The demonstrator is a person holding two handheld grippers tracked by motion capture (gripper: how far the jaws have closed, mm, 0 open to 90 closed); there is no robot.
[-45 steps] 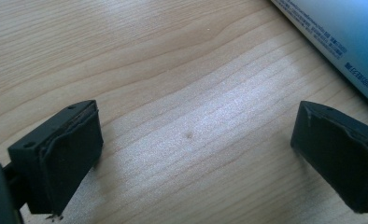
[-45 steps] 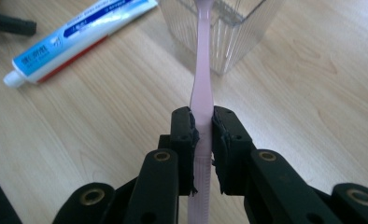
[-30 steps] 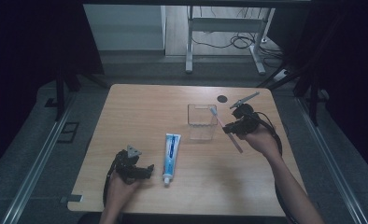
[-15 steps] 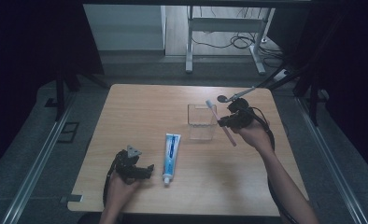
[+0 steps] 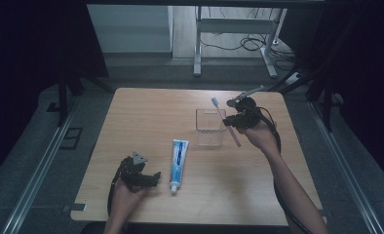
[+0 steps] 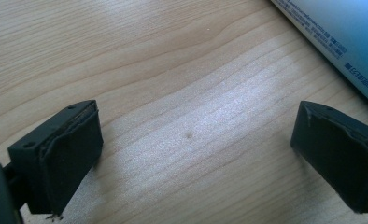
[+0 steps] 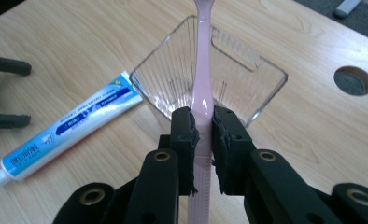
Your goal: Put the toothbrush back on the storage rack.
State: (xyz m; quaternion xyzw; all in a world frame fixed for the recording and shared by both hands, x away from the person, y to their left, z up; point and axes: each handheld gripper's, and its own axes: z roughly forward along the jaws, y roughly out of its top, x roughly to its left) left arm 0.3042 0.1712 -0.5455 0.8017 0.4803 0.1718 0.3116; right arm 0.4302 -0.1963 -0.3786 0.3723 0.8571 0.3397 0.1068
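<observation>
Toothpaste tube (image 7: 67, 130) shows blue lettering too small to read.

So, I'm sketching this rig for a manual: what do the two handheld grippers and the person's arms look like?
Both grippers are black. The left gripper carries a grey three-cornered plate; its blocky pads look worn. The right gripper has arms with round bolt holes and trails a black cable. Forearms are bare, no sleeves.

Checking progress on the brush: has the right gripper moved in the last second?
Yes. The right gripper, shut on the pink toothbrush, has shifted left and away from the person, toward the clear cup, which stayed put.
</observation>
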